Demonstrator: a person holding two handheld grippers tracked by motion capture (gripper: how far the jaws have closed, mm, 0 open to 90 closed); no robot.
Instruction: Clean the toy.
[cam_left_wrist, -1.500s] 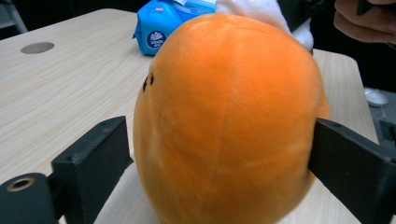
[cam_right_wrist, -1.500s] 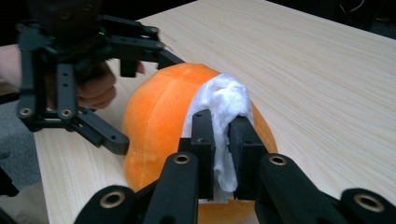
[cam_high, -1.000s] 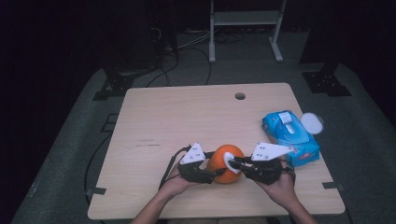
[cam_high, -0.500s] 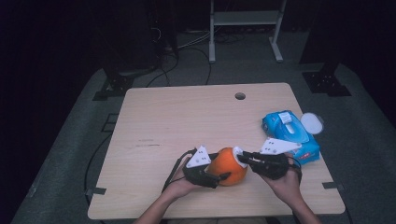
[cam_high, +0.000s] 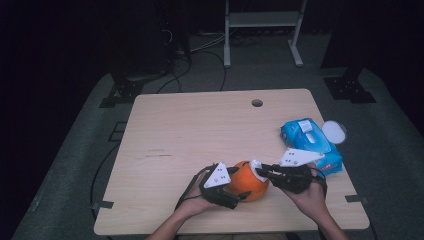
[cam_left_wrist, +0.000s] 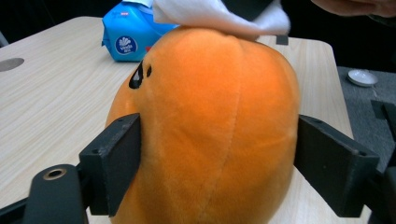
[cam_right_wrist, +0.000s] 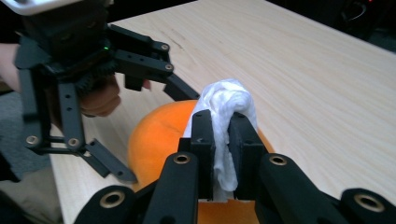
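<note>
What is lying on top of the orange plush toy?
A white wipe rests on the plush toy, pinched in the right gripper. The toy's surface under the wipe is covered, so I cannot tell its state.

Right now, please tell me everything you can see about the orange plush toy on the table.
The orange plush toy is round and pumpkin-like, soft fabric with vertical seams and small black markings. It sits on the wooden table near the front edge. The left gripper has just been opening, its fingers standing on either side of the toy. The right gripper presses a white wipe on its top.
</note>
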